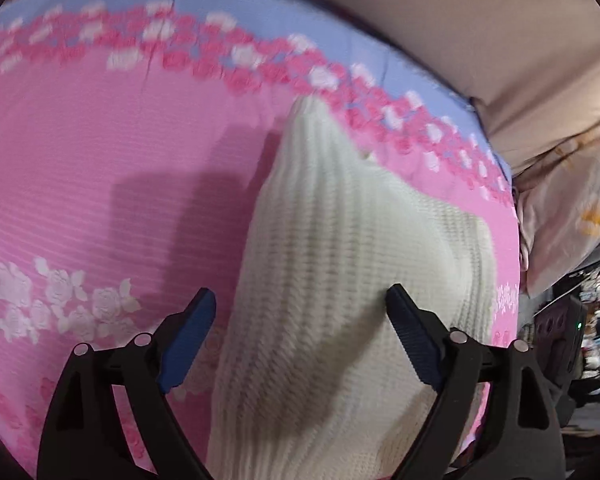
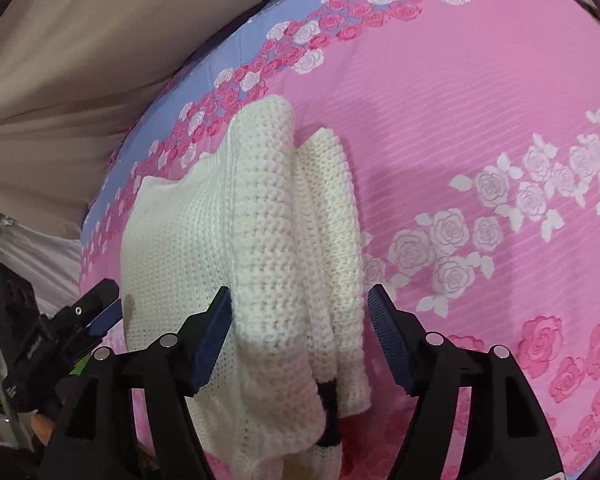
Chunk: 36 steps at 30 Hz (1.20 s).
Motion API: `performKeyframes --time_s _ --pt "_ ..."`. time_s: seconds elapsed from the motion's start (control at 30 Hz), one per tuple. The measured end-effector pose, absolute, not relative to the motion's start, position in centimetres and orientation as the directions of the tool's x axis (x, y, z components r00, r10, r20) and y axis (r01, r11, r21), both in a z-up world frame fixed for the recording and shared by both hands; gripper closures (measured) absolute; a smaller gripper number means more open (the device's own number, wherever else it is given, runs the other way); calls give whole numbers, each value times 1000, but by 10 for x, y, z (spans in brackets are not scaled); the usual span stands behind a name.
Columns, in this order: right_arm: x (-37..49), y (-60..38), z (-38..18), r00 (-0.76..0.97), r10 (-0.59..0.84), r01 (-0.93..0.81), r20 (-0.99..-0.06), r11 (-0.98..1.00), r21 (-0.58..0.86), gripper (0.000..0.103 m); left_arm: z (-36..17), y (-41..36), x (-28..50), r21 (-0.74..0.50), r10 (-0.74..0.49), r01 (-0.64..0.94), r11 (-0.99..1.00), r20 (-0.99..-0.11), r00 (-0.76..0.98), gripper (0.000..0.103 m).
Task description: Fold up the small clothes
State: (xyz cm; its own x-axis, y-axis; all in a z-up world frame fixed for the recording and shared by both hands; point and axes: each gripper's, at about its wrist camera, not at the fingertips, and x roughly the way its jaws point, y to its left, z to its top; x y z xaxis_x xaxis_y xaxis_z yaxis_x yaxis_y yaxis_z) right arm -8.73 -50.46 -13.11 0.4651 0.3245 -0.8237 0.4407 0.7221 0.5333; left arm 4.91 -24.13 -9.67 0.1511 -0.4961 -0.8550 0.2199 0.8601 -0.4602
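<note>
I see my left claw (image 1: 300, 304) spread wide, gripping nothing, over the cream knitted sweater (image 1: 320, 280) lying on the pink rose-patterned bedsheet (image 1: 100, 160). My right claw (image 2: 300, 300) is spread too, the sweater's folded sleeve between its blue pads (image 2: 214, 336), unpinched.

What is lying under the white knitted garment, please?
The white knitted garment lies on a pink bedsheet printed with roses. The sheet shows all around it, but whatever lies directly beneath the folded layers is covered.
</note>
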Motion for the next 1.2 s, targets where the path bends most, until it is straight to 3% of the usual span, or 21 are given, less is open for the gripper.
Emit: performKeyframes --time_s 0.13,0.2,0.27,0.3,0.37,0.57,0.73,1.03,1.2 --pt "-82 -496 -153 467 388 455 -795 665 592 20 -118 -241 54 -537 -558 186 823 -825 90 19" --pt "-81 -495 -153 473 390 456 -790 659 598 22 -115 -245 51 -566 -583 176 806 -810 62 37" --pt "-80 -495 -152 481 420 436 -770 647 625 54 -102 -252 47 -543 -566 214 812 -823 57 52" --pt "-79 -496 -151 484 433 439 -761 632 638 58 -94 -255 44 -535 -562 238 810 -826 54 58" --pt "-80 -496 -140 492 419 445 -763 633 634 68 -73 -261 37 -520 -558 293 802 -828 58 62" --pt "-100 -481 -65 573 332 383 -749 700 603 70 20 -276 1 -452 -582 509 732 -803 124 63" --pt "-131 -467 23 688 216 329 -693 759 563 70 108 -260 -16 -420 -668 649 635 -720 187 62" --pt "-156 -414 189 902 90 146 -422 857 495 69 256 -170 -28 -331 -811 787 521 -480 335 61" --pt "-151 -372 248 943 131 29 -306 884 467 67 285 -109 -21 -311 -794 767 562 -463 394 59"
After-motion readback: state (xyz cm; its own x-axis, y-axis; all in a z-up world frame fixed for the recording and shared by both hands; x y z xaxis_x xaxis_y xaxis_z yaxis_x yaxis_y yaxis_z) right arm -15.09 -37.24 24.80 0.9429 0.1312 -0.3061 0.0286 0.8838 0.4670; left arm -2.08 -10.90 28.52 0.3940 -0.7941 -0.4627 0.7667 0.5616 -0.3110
